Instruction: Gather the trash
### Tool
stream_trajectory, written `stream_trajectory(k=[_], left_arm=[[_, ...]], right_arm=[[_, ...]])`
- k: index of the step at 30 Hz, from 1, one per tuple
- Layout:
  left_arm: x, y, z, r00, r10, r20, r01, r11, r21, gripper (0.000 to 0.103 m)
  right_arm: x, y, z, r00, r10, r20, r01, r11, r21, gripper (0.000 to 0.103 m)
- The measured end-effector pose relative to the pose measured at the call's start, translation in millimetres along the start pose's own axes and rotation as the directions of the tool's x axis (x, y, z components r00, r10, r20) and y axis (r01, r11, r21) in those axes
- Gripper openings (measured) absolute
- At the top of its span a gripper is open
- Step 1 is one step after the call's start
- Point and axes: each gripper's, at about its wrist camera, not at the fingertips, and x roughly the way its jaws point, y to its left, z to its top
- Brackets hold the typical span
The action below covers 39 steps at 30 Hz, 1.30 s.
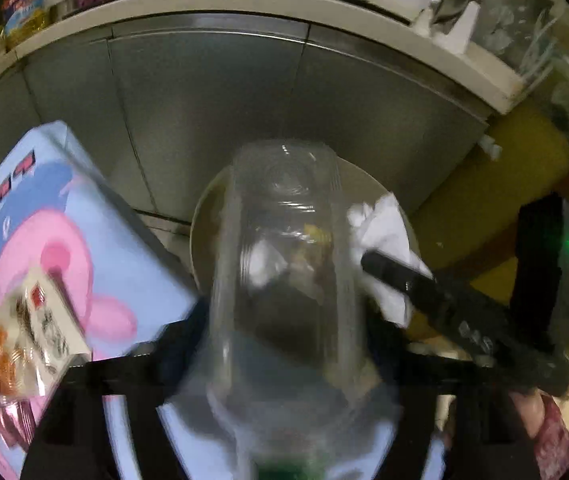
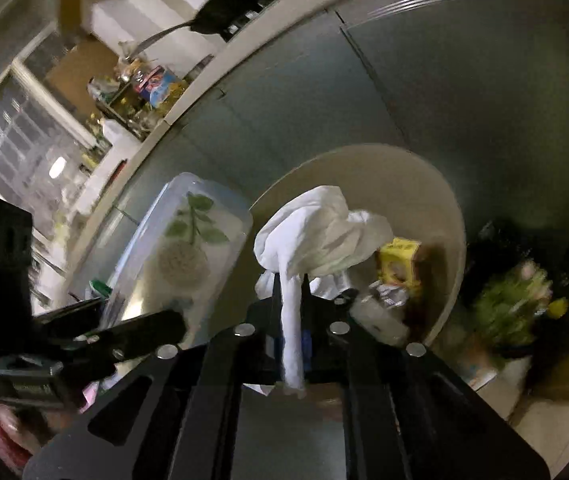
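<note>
A clear plastic cup (image 1: 284, 240) with a green leaf print (image 2: 188, 248) lies lengthwise between the wide jaws of my left gripper (image 1: 284, 320), right over the beige round bin (image 1: 204, 216). The picture is blurred and I see no pad pressing on the cup. My right gripper (image 2: 290, 280) is shut on a crumpled white tissue (image 2: 316, 232), a strand of it pinched between the fingers, held above the bin's rim (image 2: 424, 168). From the left wrist view that gripper (image 1: 368, 258) and its tissue (image 1: 384, 220) sit just right of the cup. A yellow carton (image 2: 398, 260) and foil lie in the bin.
Grey cabinet doors (image 1: 224, 100) stand behind the bin under a pale counter edge. A box with a pink cartoon figure (image 1: 64, 220) and a snack packet (image 1: 32, 340) are at the left. A bunch of green and yellow flowers (image 2: 512, 304) lies right of the bin.
</note>
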Motion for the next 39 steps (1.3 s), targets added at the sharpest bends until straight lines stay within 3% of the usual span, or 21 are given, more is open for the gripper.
stream_trajectory(k=[1,2,9,14,19,25,30,33,35,39], left_arm=[[2.1,-0.5,4.9,1.000,0.020,0.013,-0.020,1.000,-0.002,0.083],[2.9,-0.6,8.6,0.999,0.029,0.020,-0.029,1.000,-0.003,0.083],[-29.8,10.9,10.4,0.991,0.058,0.118,-0.049,0.996,-0.070,0.086],[-61.6,26.7,-7.0,0.983,0.056,0.175,-0.036,0.993,-0.113,0.086],[-96.5,49.8,-58.4,0.969,0.105,0.223,-0.072,0.986,-0.150,0.086],[-126.3,93.3,-151.5,0.960,0.194,0.201,-0.143,0.959,-0.244,0.086],[-164.3,138.1,-234.8,0.944,0.281,0.175,-0.206,0.912,-0.355,0.086],[-195.0,171.4,-279.3,0.921,0.353,0.165,-0.244,0.853,-0.461,0.086],[-215.4,194.0,-301.8,0.898,0.409,0.162,-0.269,0.802,-0.533,0.086],[-245.1,239.3,-325.9,0.816,0.570,0.101,-0.417,0.700,-0.580,0.097]], right_arm=[[3.9,-2.8,2.5,1.000,-0.012,-0.007,0.012,1.000,0.018,0.047],[4.7,-4.0,4.6,1.000,-0.025,0.000,0.025,0.999,0.027,0.056],[-13.2,2.3,3.4,0.993,-0.056,0.106,0.056,0.998,0.003,0.057],[-29.0,10.8,-6.9,0.988,-0.057,0.145,0.058,0.998,-0.001,0.058],[-44.9,27.6,-29.5,0.983,-0.051,0.179,0.060,0.997,-0.046,0.058],[-49.0,67.1,-53.6,0.989,0.000,0.147,0.017,0.993,-0.114,0.056],[-36.7,110.1,-75.2,0.996,0.049,0.071,-0.034,0.979,-0.203,0.055],[-20.7,132.6,-91.7,0.998,0.065,0.003,-0.063,0.970,-0.235,0.053],[-9.1,146.4,-103.6,0.996,0.076,-0.047,-0.085,0.965,-0.249,0.052],[16.1,180.0,-127.9,0.985,0.085,-0.148,-0.126,0.947,-0.295,0.052]])
